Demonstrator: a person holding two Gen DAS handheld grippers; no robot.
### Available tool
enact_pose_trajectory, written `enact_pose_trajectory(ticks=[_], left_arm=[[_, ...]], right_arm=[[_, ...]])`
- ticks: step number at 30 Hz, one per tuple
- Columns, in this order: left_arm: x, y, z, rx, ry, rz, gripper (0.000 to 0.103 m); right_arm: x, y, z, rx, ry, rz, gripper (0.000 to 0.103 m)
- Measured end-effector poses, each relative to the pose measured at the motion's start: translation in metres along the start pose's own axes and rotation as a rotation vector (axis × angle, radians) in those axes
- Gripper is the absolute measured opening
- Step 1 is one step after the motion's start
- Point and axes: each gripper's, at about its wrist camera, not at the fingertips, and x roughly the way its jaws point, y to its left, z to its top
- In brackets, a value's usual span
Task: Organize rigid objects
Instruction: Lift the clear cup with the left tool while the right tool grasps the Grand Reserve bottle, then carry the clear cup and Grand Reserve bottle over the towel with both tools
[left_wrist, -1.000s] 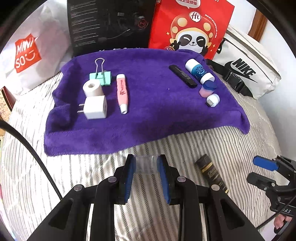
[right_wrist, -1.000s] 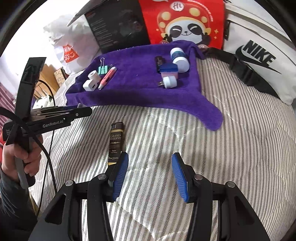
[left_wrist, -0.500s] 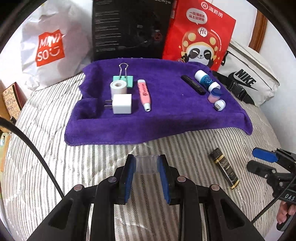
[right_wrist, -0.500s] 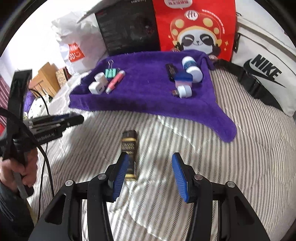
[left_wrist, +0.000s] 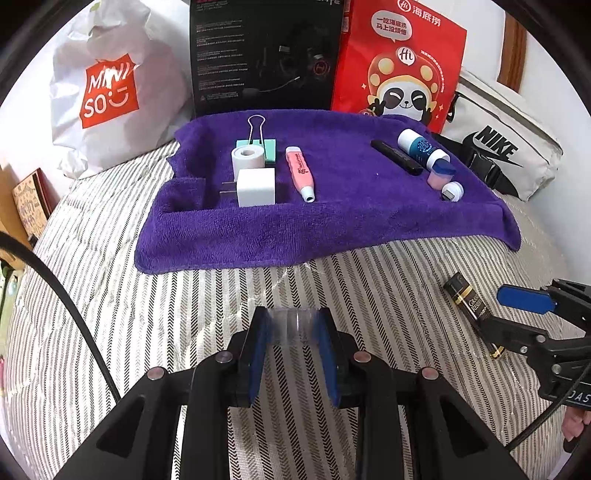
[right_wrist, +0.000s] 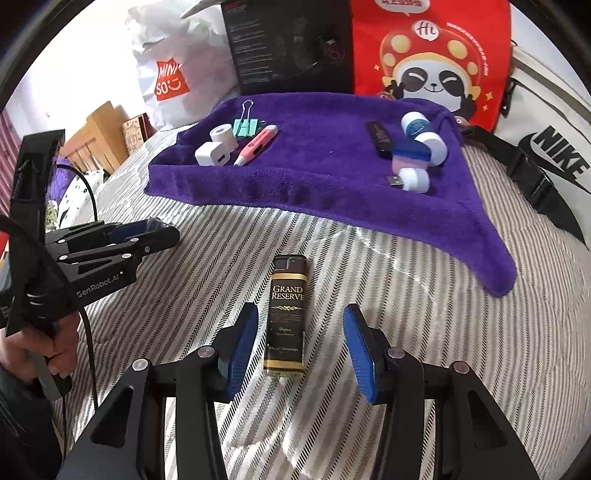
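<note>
My left gripper (left_wrist: 293, 326) is shut on a small clear plastic piece (left_wrist: 295, 325) and holds it above the striped bedding. My right gripper (right_wrist: 301, 339) is open, its pads on either side of a black and gold lighter (right_wrist: 287, 314) that lies on the bedding; the lighter also shows in the left wrist view (left_wrist: 471, 306). A purple towel (left_wrist: 332, 206) carries a white charger (left_wrist: 256, 187), a white roll (left_wrist: 247, 157), a green binder clip (left_wrist: 258, 144), a pink pen (left_wrist: 300, 172), a black stick (left_wrist: 397, 157), a blue and white tube (left_wrist: 419, 146) and a white USB adapter (left_wrist: 452, 191).
Behind the towel stand a white Miniso bag (left_wrist: 107, 92), a black box (left_wrist: 266, 55) and a red panda bag (left_wrist: 402, 66). A white Nike bag (left_wrist: 506, 151) lies at the right. Striped bedding (left_wrist: 184, 314) covers the front.
Both grippers have pulled back from the towel. The right gripper has shifted so the lighter now lies between its pads instead of beside the left one. The left gripper still holds the clear piece.
</note>
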Motion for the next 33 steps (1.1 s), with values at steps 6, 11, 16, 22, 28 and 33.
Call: enact_pose_trajectory(ticks=[6,11,16,22,28,33], left_arm=[[0.000,-0.002,0.000,0.006,-0.002,0.007,0.026],[0.000,-0.003,-0.001,0.012,-0.011,0.015,0.026],[0.000,-0.003,-0.003,0.010,-0.023,0.018,0.026],[0.000,-0.003,-0.003,0.011,-0.024,0.020,0.026],[0.000,-0.003,-0.003,0.010,-0.024,0.021,0.026],[0.000,-0.003,-0.003,0.002,-0.026,0.021,0.026]], right_arm=[[0.009,0.011,0.000,-0.071,-0.008,-0.038,0.032],[0.008,0.004,0.002,-0.055,-0.011,-0.048,0.023],[0.009,0.007,-0.002,-0.082,-0.027,-0.073,0.024],[0.010,0.006,-0.007,-0.093,-0.086,-0.069,0.025],[0.011,0.007,-0.001,-0.095,-0.052,-0.069,0.024],[0.011,0.006,-0.003,-0.085,-0.081,-0.057,0.025]])
